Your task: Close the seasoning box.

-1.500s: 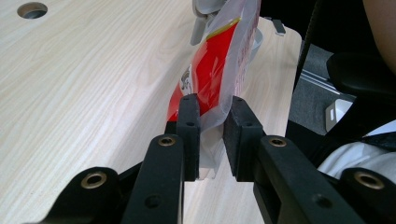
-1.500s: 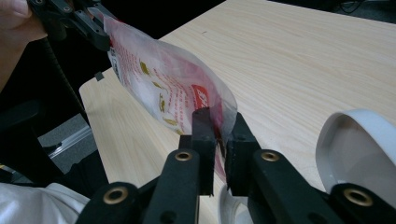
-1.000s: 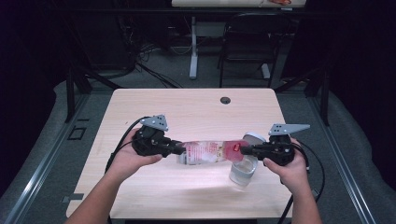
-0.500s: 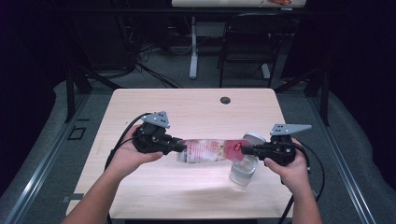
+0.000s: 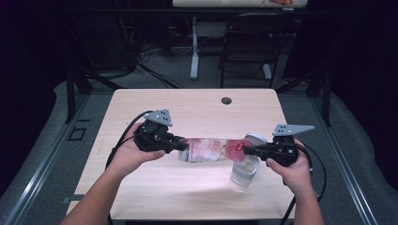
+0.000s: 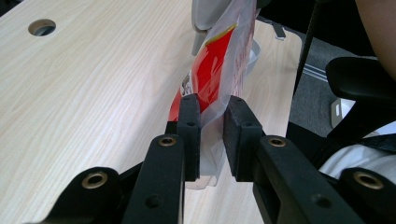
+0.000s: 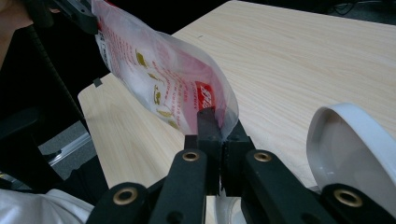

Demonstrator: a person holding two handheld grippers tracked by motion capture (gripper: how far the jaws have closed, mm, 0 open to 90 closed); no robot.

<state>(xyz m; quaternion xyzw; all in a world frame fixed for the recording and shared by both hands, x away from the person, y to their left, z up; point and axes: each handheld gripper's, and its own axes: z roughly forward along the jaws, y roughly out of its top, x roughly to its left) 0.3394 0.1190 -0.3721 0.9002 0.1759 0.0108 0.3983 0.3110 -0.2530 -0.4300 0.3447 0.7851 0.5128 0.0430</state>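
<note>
Little has changed since a second ago: the plastic pouch (image 5: 211, 149) remains stretched between left gripper (image 6: 211, 126) and right gripper (image 7: 218, 140), both fingers clamped on its ends above the clear container (image 5: 245, 169), so pouring looks pending.

My light wooden table (image 5: 155, 105) fills the frame's middle, a cable hole (image 5: 226, 101) near its upper edge, a clear cup (image 5: 245, 171) lower right.
</note>
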